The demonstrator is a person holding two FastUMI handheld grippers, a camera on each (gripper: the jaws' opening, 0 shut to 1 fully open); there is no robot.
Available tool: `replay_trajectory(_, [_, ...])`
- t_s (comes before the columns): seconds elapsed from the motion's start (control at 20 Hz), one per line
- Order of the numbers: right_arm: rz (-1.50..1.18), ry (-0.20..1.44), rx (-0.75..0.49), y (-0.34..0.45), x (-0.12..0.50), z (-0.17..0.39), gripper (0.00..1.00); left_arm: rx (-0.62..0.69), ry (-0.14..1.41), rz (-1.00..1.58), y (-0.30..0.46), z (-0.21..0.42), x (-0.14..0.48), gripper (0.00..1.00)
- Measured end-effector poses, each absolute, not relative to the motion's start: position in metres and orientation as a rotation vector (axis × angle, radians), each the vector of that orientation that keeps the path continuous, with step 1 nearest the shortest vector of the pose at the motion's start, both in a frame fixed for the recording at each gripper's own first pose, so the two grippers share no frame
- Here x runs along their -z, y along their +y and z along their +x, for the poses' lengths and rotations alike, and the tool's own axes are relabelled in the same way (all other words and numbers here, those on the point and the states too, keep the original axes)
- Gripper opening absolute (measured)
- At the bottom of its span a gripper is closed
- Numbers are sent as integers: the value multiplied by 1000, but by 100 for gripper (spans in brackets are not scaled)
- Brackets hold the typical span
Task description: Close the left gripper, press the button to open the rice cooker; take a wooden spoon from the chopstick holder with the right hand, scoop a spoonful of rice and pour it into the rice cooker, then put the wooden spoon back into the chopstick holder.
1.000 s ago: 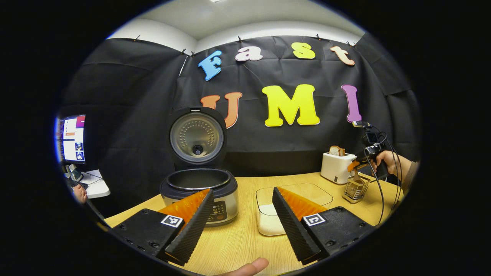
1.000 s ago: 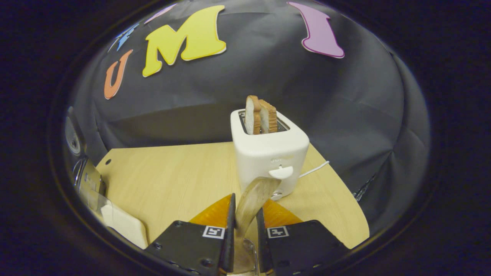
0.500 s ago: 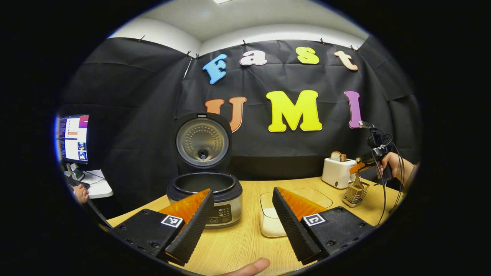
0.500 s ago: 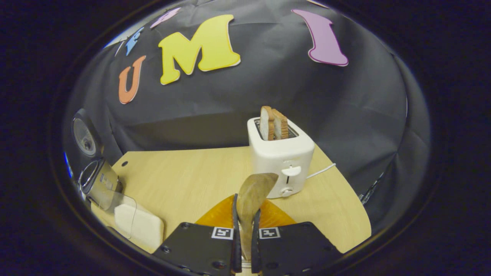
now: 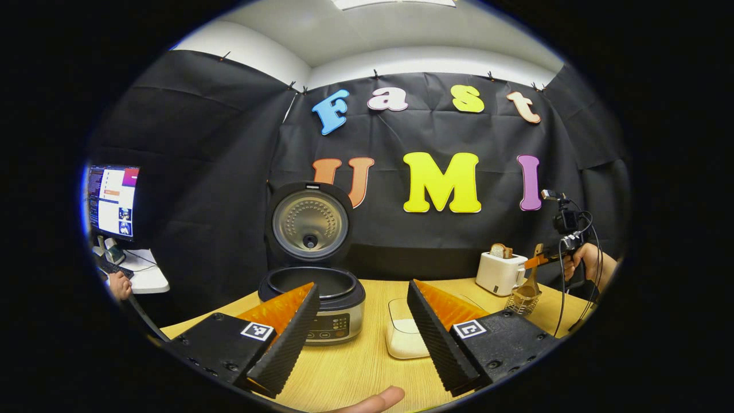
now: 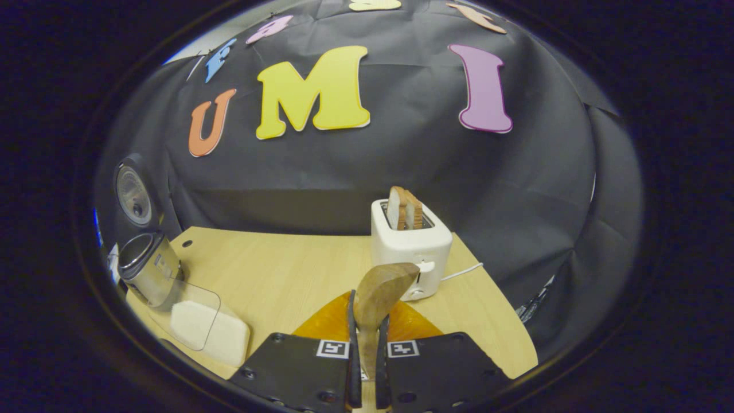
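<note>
- Lifted since a second ago, the light-brown wooden spoon now rides higher, its bowl clear above the wire chopstick holder at the far right of the worktop.
- Far left, the black-and-silver rice cooker stands with its round lid up.
- Left gripper hangs near, fingers wide and empty.
- Centre, the clear rectangular container of white rice sits just right of the cooker.
- Right gripper has its fingers narrow, clamped on the spoon's handle.
- Judged light, stiff and smooth, the spoon may pivot; gripping mid-handle should steady it for scooping.
- White toaster stands beyond.
</note>
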State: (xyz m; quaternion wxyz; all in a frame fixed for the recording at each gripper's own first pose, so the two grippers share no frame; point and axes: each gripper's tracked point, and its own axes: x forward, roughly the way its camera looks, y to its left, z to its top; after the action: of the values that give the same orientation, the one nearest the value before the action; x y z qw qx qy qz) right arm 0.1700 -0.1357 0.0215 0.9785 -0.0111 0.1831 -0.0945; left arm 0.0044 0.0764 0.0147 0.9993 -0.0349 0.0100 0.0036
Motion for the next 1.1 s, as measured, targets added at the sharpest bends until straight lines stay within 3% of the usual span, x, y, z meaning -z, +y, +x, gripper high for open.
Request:
replay_trajectory(0.45, [-157, 262, 197, -90, -79, 152, 10, -7, 27, -75, 86, 5, -18, 98])
replay_trajectory(1.1, [-261, 175, -45, 123, -104, 132, 9, -68, 21, 23, 133, -4, -23, 98])
